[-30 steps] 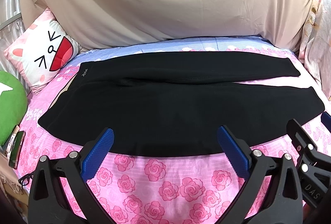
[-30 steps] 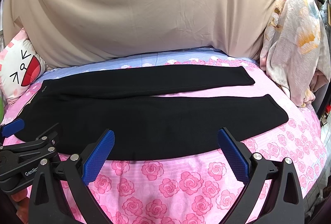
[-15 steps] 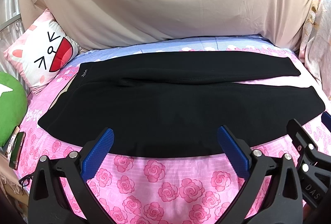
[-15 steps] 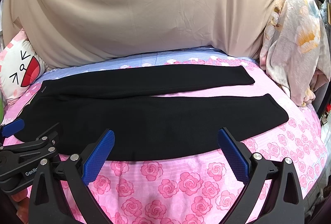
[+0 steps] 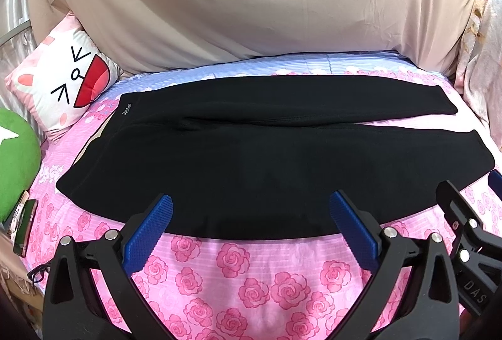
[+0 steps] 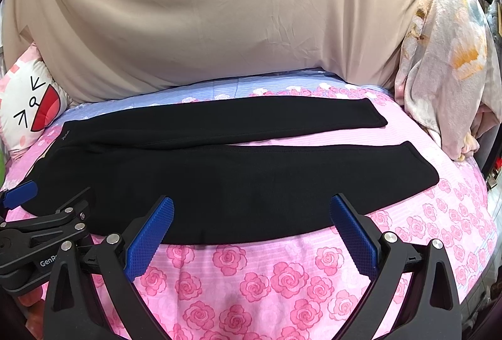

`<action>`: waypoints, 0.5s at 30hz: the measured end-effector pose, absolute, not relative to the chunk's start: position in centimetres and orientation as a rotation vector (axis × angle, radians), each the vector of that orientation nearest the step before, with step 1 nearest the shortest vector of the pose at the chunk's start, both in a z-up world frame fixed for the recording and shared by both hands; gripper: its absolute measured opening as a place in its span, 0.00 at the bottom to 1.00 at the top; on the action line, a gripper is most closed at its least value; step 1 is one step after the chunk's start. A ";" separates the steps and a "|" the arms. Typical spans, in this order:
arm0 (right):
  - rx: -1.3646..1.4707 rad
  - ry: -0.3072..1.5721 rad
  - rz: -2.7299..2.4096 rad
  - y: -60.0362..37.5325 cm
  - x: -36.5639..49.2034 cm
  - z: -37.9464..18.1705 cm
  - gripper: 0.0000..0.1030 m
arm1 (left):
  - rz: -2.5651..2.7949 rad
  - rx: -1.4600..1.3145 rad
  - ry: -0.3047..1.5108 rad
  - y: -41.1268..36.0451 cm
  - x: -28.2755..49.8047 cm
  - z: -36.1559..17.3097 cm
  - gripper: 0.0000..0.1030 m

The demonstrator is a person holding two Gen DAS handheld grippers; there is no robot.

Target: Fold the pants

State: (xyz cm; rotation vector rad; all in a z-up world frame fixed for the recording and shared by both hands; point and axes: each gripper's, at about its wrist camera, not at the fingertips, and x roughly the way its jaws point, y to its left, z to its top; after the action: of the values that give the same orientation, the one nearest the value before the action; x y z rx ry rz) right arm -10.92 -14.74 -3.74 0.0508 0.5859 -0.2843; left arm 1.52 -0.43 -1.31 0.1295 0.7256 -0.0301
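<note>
Black pants [image 5: 251, 158] lie flat across the bed, waistband to the left, both legs stretched right with a narrow gap between them; they also show in the right wrist view [image 6: 219, 170]. My left gripper [image 5: 251, 208] is open and empty, hovering over the near edge of the pants. My right gripper [image 6: 251, 211] is open and empty, over the near edge further right. Each gripper shows at the side of the other's view.
The bed has a pink rose sheet [image 5: 238, 277]. A cat-face pillow [image 5: 62, 89] and a green cushion [image 5: 15, 158] lie at the left, with a phone [image 5: 23, 227] by the edge. A beige cloth [image 6: 219, 10] covers the back. A floral blanket [image 6: 445, 73] hangs at the right.
</note>
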 end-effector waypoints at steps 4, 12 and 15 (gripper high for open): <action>0.052 0.588 -0.288 -14.9 -10.8 -3.8 0.95 | -0.033 0.130 0.729 -0.4 1.6 -1.4 0.95; 0.084 0.613 -0.283 -24.0 -8.2 -2.9 0.95 | -0.112 0.084 0.818 2.7 2.8 -1.5 0.95; 0.137 0.656 -0.295 -32.0 -4.3 -2.7 0.95 | 0.007 0.149 0.788 4.3 4.6 -1.5 0.95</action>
State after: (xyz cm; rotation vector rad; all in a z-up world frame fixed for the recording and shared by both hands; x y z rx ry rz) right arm -4.26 -31.96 -2.67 0.1367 0.6558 -0.2952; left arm 4.63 4.28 -1.53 0.1491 0.7884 0.0074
